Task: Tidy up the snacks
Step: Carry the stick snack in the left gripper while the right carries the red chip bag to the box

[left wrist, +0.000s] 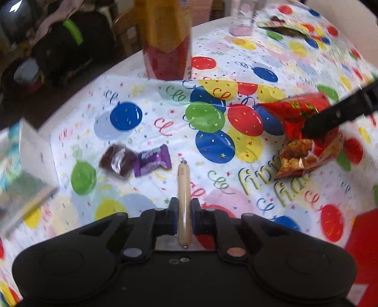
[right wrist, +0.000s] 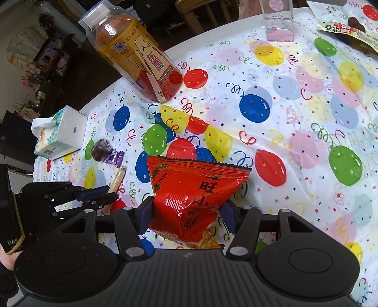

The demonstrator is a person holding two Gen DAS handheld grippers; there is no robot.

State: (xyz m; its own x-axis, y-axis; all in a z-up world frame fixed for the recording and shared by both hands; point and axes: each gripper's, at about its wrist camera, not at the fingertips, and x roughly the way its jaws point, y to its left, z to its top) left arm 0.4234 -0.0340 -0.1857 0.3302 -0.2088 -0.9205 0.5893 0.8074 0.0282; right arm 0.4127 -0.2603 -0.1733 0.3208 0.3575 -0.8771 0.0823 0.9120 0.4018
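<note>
My left gripper (left wrist: pixel 184 213) is shut on a thin beige sausage stick (left wrist: pixel 183 189) that points forward just above the balloon-print tablecloth (left wrist: pixel 146 111). The right wrist view shows that same gripper (right wrist: pixel 104 198) low on the left with the stick (right wrist: pixel 118 178) in it. My right gripper (right wrist: pixel 189 212) is shut on a red snack bag (right wrist: pixel 196 193), squeezing its lower half. From the left wrist view the bag (left wrist: pixel 300 115) hangs at the right with one black finger (left wrist: pixel 326 120) across it. A dark wrapped candy (left wrist: pixel 117 160) and a purple wrapped candy (left wrist: pixel 152 160) lie together on the cloth.
An amber drink bottle (right wrist: pixel 139 61) stands at the table's far left edge. A tissue pack (right wrist: pixel 61 132) sits at the left edge near the candies. A clear box (right wrist: pixel 278 21) and a flat snack packet (right wrist: pixel 347 30) lie at the back. Something red (left wrist: pixel 363 248) is at lower right.
</note>
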